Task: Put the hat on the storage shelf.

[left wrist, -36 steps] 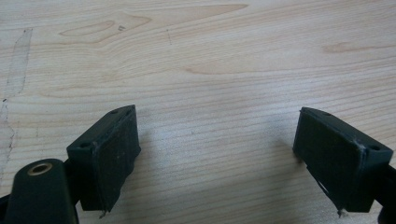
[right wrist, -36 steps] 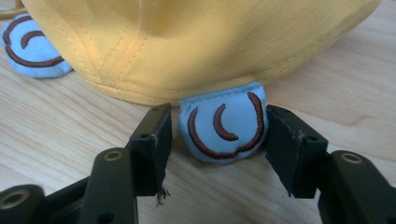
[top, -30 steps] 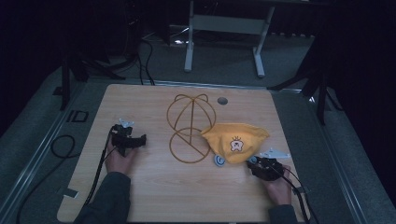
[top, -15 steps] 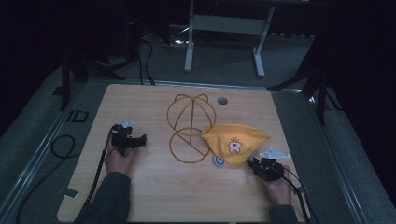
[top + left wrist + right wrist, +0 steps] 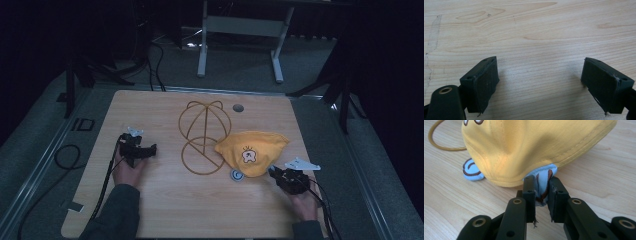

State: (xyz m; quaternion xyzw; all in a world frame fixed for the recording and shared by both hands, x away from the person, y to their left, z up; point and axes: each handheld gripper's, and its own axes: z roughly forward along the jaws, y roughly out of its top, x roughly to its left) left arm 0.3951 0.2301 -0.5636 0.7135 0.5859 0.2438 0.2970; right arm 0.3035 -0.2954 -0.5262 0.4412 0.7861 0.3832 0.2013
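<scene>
A yellow cap (image 5: 252, 148) with a cartoon face lies on the wooden table (image 5: 200, 210), right of a brown wire hat stand (image 5: 202, 135). In the right gripper view the yellow cap (image 5: 536, 147) has two light blue ear flaps at its lower edge; one blue flap (image 5: 471, 171) lies free on the wood. My right gripper (image 5: 541, 192) is shut on the other blue flap (image 5: 543, 180), and the right gripper (image 5: 280, 175) sits just below the cap. My left gripper (image 5: 145, 150) rests at the table's left. Over bare wood, the left gripper (image 5: 540, 80) stands open and holds nothing.
A round grey grommet (image 5: 238, 107) sits in the table near its far edge. Cables (image 5: 65, 155) trail over the grey floor at the left. A white metal frame (image 5: 240, 30) stands beyond the table.
The right gripper has crept slightly left toward the cap's edge. The left gripper and the cap have kept their places.
</scene>
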